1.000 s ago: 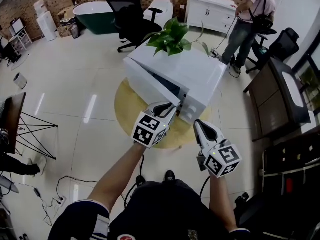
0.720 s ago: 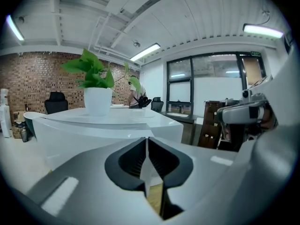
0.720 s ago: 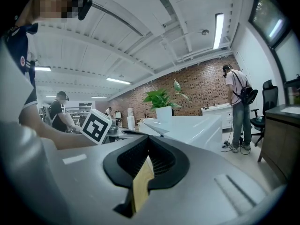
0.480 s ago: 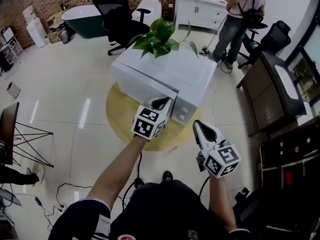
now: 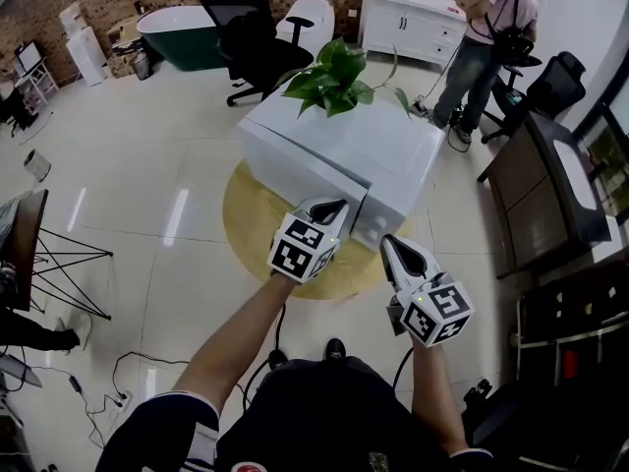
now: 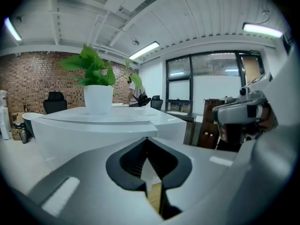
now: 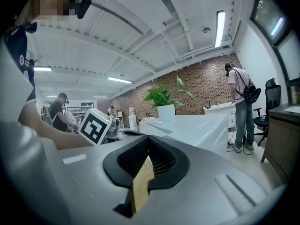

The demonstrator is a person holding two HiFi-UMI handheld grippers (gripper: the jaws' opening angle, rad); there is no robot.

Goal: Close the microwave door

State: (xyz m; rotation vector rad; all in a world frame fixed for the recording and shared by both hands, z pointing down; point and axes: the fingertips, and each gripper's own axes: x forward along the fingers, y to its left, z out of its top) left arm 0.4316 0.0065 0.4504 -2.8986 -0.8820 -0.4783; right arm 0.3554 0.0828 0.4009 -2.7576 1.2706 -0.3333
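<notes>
Where the microwave (image 5: 378,146) stands: on a round yellow table (image 5: 246,236), a white box seen from above, its front turned toward the person.
Microwave door (image 5: 295,170): lies flush, or very nearly flush, with the microwave's front (whether it is latched cannot be told).
Control panel (image 5: 378,219): the narrow strip at the right end of the microwave's front, just beside the door.
Left gripper (image 5: 329,207): jaws pressed together with nothing between them; the tip sits at the door's lower right corner, beside the seam with the control panel. It touches the door or stops just short of it, and no view settles which.
Right gripper (image 5: 390,244): jaws closed tip to tip and empty; it is near the control-panel end of the microwave's front and just right of the left gripper. Contact with the microwave cannot be made out.
Potted plant (image 5: 336,75): green leaves in a white pot, upright on the microwave's top toward its far edge.
Black office chair (image 5: 246,32): well beyond the microwave, on the pale tiled floor.
White cabinet (image 5: 413,23): against the far wall, behind the microwave and to its right.
Standing person (image 5: 491,28): at the right end of that cabinet, turned away from the microwave.
Dark desk (image 5: 545,190): to the right of the microwave, well apart from it.
</notes>
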